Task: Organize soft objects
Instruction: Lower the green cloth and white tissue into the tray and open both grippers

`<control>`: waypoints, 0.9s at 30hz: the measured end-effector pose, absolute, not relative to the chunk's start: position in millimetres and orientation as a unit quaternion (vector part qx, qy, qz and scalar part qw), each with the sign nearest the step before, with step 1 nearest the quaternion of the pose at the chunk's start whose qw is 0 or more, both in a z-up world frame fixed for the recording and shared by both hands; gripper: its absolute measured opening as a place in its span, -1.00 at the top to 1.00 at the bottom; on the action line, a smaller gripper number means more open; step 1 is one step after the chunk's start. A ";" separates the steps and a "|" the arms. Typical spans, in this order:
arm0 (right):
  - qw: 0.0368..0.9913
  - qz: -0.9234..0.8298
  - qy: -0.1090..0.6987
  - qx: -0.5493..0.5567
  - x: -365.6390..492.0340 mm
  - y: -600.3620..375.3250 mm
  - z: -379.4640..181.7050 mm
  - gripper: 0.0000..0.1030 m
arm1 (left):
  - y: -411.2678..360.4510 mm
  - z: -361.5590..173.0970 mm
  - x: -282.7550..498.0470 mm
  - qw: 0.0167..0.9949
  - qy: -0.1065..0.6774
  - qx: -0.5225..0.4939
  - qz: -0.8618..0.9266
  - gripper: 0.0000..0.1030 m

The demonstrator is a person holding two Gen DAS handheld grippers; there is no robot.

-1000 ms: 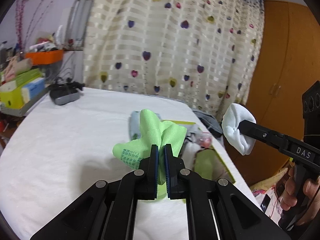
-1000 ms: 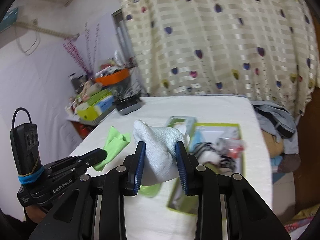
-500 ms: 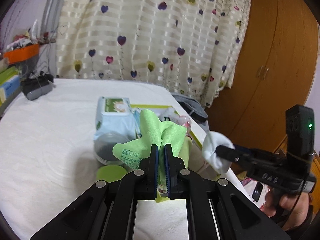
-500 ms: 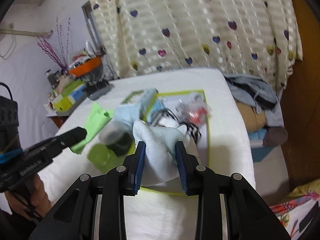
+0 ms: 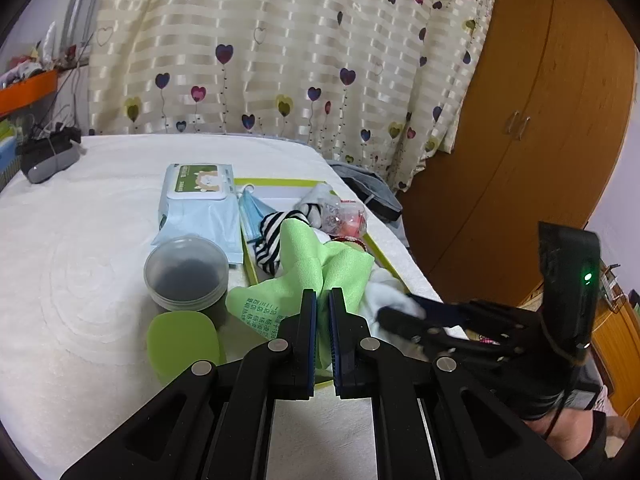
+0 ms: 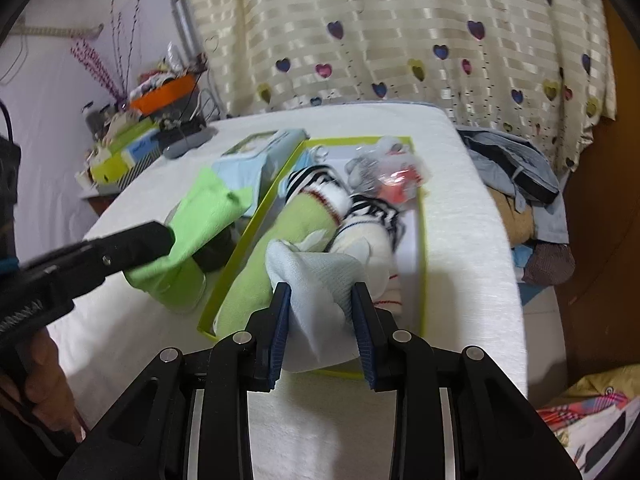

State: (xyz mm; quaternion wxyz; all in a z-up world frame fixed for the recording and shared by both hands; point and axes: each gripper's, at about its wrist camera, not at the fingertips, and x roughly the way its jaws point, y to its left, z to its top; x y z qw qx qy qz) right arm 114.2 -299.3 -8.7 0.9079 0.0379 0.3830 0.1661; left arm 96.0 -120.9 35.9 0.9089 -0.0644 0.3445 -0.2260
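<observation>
Over the tray (image 6: 421, 216), left gripper (image 5: 322, 304) pinches green cloth (image 5: 304, 256), right gripper (image 6: 320, 300) clamps white sock (image 6: 320, 276)

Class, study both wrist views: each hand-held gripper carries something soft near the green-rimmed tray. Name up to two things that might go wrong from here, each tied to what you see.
1. The right hand-held gripper holds the white sock over the tray's near end, already crowded with socks; released there, it may spill over the rim.
2. The left hand-held gripper holds the green cloth close to the open round container; the cloth may brush and tip it.
</observation>
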 end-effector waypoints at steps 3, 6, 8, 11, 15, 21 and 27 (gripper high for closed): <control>0.910 0.168 0.378 0.031 118.2 -293.0 -11.3 0.38 | -120.8 34.8 96.7 0.908 0.347 -0.064 -0.225 0.89; 0.913 0.163 0.373 0.030 127.4 -292.0 -11.3 0.38 | -120.8 34.7 98.2 0.908 0.348 -0.065 -0.225 0.89; 0.915 0.158 0.370 0.030 135.0 -292.7 -11.2 0.38 | -120.7 34.6 98.3 0.908 0.348 -0.065 -0.226 0.89; 0.918 0.154 0.364 0.033 148.6 -293.4 -11.8 0.38 | -120.8 34.2 98.8 0.907 0.348 -0.065 -0.227 0.89; 0.917 0.162 0.362 0.041 157.0 -294.4 -13.0 0.35 | -121.9 31.9 101.4 0.906 0.351 -0.065 -0.229 0.89; 0.920 0.157 0.357 0.040 140.5 -304.9 -7.3 0.14 | -132.4 24.6 102.8 0.899 0.359 -0.058 -0.242 0.89; 0.927 0.140 0.345 0.051 128.0 -319.4 0.7 0.14 | -148.4 6.5 105.9 0.887 0.380 -0.041 -0.258 0.89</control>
